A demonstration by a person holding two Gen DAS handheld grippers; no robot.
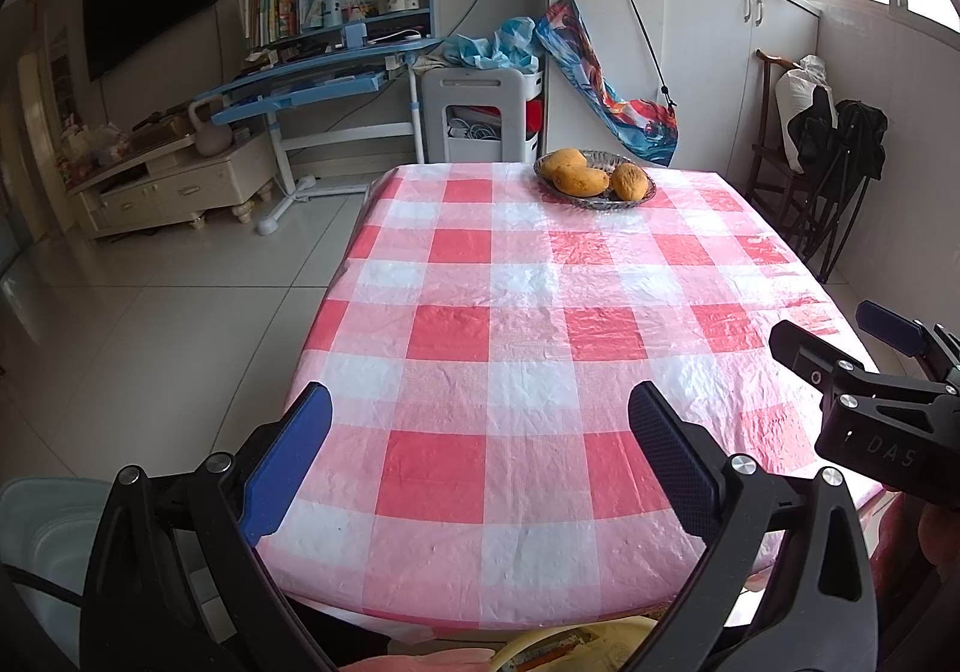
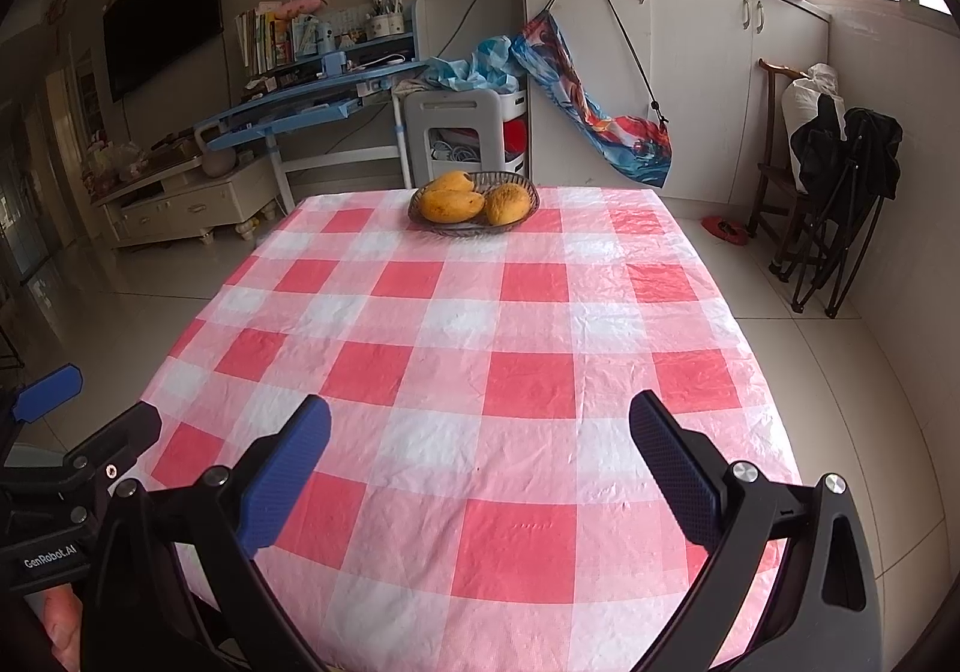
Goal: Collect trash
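No trash shows anywhere on the checked surface [image 1: 528,312]; its only load is a basket [image 2: 474,204] of mangoes [image 2: 451,204] at the upper middle of the frame. With nothing to judge, its weight, stiffness, grip point and long axis cannot be told. The left gripper [image 1: 480,456] and right gripper [image 2: 480,459] both hover over the near edge, fingers spread wide and empty.
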